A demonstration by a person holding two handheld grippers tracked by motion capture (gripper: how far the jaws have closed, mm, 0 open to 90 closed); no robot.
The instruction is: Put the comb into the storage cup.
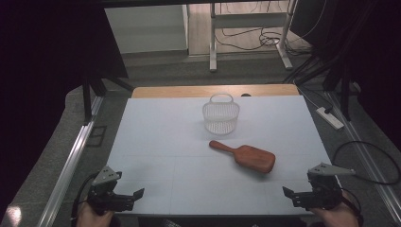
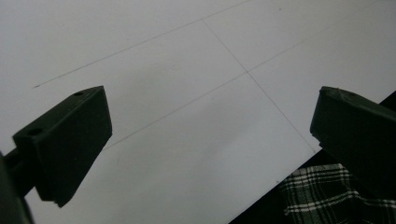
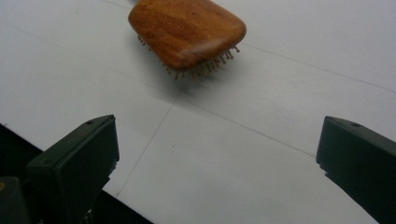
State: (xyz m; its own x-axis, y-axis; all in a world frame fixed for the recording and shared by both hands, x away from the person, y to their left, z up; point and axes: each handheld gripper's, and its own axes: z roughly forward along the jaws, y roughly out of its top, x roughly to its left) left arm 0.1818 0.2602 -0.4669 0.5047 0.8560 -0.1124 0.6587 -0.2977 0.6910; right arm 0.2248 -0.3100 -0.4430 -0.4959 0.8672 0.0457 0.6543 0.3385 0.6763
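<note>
Hairbrush [image 1: 247, 157] of reddish wood lies on the white table [image 1: 156, 142] in the high view, right of centre, its handle pointing left and away toward a single clear plastic basket [image 1: 221, 114] that stands upright just beyond it, near but apart. Nothing lies between the brush and either gripper. One left gripper [image 1: 135, 195] sits at the near left corner and one right gripper [image 1: 289, 194] at the near right corner, each held in a hand at the table's front edge and well apart from the brush. Past the table's far edge, a strip of wood shows, then floor with a white stand and loose cables; a power strip [image 1: 330, 117] lies on the floor to the right.

In the left gripper view, two black jaws stand wide apart with nothing between them, over bare table crossed by thin seam lines; a patch of plaid cloth [image 2: 317, 196] shows below the table edge.

In the right gripper view, the jaws are likewise spread wide and empty. One hairbrush [image 3: 187, 30] lies ahead of them, bristles down against the table, with clear surface in between.
</note>
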